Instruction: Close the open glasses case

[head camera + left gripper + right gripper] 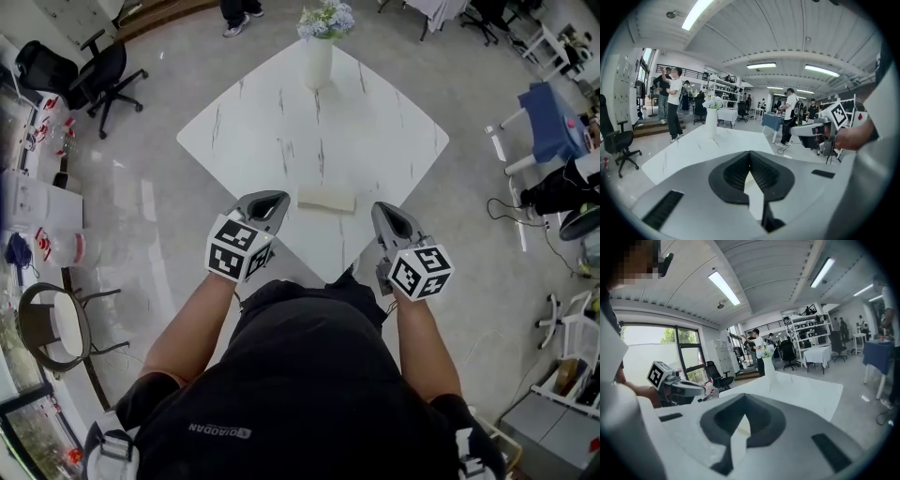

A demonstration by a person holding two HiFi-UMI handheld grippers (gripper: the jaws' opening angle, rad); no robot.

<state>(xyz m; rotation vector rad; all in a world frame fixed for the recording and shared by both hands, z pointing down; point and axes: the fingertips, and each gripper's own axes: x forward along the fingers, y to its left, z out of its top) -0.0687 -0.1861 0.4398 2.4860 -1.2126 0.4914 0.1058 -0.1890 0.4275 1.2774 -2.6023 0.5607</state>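
The glasses case (326, 198) lies flat on the white marble worktop (281, 122), near the corner closest to the person, its long axis running left to right across the head view. From that view it reads as a pale, low rectangle; whether its lid is up or down cannot be made out. The left gripper (265, 204) hovers just left of the case and the right gripper (392, 217) just right of it, neither one touching it. Each gripper's own view shows its jaws brought together at the tips with nothing between them. A vase (318, 58) of flowers stands at the worktop's far corner
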